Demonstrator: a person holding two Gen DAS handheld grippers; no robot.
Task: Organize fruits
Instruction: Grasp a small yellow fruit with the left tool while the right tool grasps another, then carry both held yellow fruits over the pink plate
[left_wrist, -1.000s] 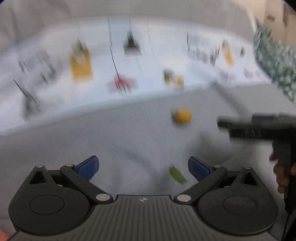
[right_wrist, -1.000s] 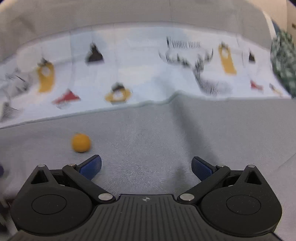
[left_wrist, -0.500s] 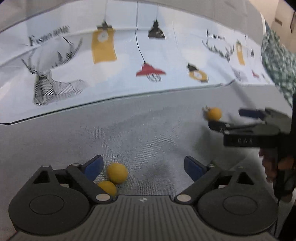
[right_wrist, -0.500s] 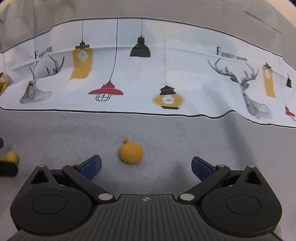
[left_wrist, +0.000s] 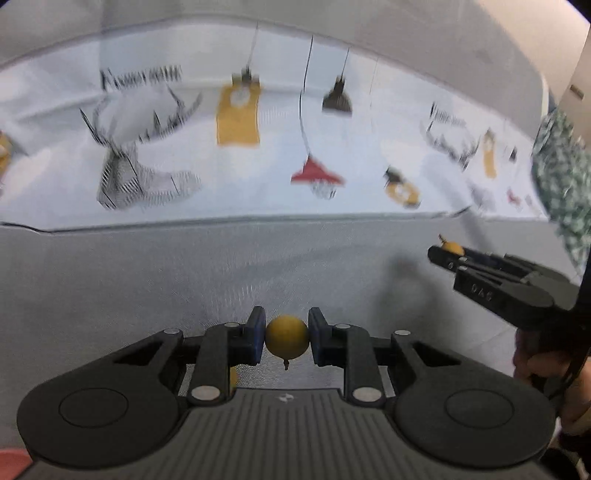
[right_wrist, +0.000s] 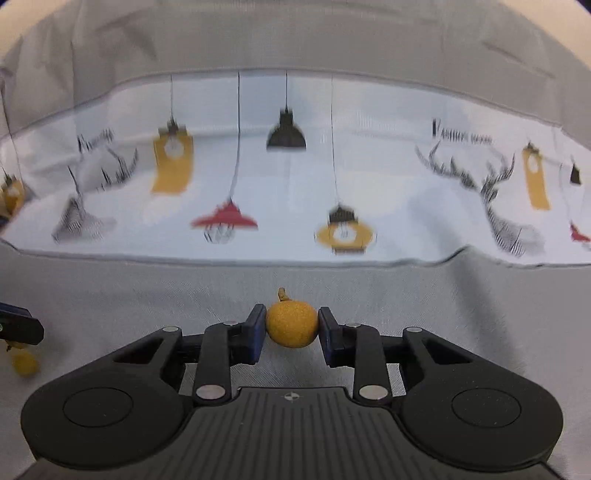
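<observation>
Both tongs are clamped now, left tongs (left_wrist: 287, 341) on a small round yellow fruit (left_wrist: 287, 340), right tongs (right_wrist: 291, 328) on its pebbly orange-yellow twin (right_wrist: 291, 324) (another loose below-left), so lift gently off the grey cloth (right_wrist: 424, 295), squeezing lightly.

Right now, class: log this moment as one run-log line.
left gripper: shut on yellow fruit | right gripper: shut on orange fruit

A grey cloth (right_wrist: 461, 314) is covering the surface, a white printed sheet (right_wrist: 388, 184) is lying across its far part, and a small yellow fruit (right_wrist: 24, 363) is resting on the grey.
</observation>
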